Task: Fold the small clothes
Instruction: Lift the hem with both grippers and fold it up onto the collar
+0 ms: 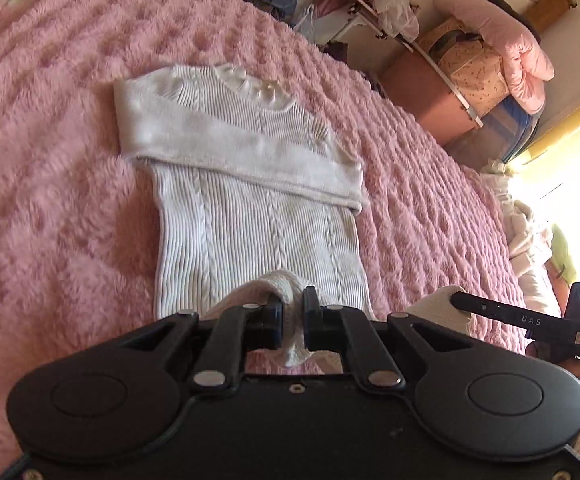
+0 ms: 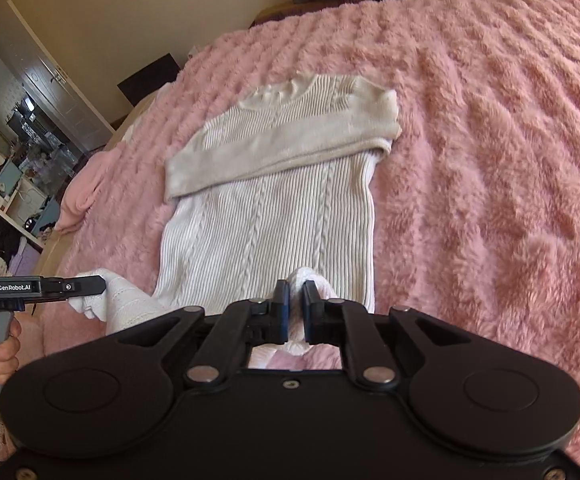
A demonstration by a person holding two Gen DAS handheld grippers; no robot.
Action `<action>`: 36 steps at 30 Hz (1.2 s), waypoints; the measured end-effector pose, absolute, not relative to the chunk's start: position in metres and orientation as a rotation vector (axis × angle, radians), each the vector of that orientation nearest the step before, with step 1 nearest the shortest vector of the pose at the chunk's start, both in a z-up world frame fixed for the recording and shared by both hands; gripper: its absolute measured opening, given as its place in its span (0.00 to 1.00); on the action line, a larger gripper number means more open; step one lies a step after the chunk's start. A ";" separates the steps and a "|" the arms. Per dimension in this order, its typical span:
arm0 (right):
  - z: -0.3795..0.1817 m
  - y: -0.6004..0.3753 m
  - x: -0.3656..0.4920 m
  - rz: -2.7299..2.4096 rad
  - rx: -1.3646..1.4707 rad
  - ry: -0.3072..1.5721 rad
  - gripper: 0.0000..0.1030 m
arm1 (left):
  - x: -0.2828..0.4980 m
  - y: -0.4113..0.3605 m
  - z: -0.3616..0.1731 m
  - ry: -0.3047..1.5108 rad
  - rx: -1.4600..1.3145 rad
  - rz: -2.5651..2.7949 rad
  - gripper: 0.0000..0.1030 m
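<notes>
Sweater (image 1: 258, 216) hem was pinched by both nearly closed claws: left claw (image 1: 292, 312), right claw (image 2: 295, 304); blanket (image 1: 50, 200) beneath.

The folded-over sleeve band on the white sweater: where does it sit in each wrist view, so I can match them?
Left wrist view: the sleeve band crosses the white sweater in the upper middle, slanting down to the right.
Right wrist view: the sleeve band lies in the upper middle, slanting down to the left.
Shared landmark: the sweater's neckline, just beyond the band, on the pink blanket.
</notes>
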State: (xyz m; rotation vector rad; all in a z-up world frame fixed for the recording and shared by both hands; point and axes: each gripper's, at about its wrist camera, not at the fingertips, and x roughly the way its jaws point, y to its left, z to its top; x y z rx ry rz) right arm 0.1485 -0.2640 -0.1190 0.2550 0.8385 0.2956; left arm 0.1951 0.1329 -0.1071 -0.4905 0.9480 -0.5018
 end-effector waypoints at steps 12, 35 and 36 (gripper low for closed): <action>-0.089 -0.278 0.299 0.248 0.302 0.680 0.08 | 0.356 0.149 -0.076 0.852 -0.523 -0.481 0.06; -0.191 -0.282 0.492 0.178 0.397 0.806 0.11 | 0.532 0.175 -0.175 0.946 -0.609 -0.268 0.33; -0.186 -0.282 0.489 0.169 0.379 0.788 0.16 | 0.530 0.175 -0.169 0.934 -0.584 -0.268 0.33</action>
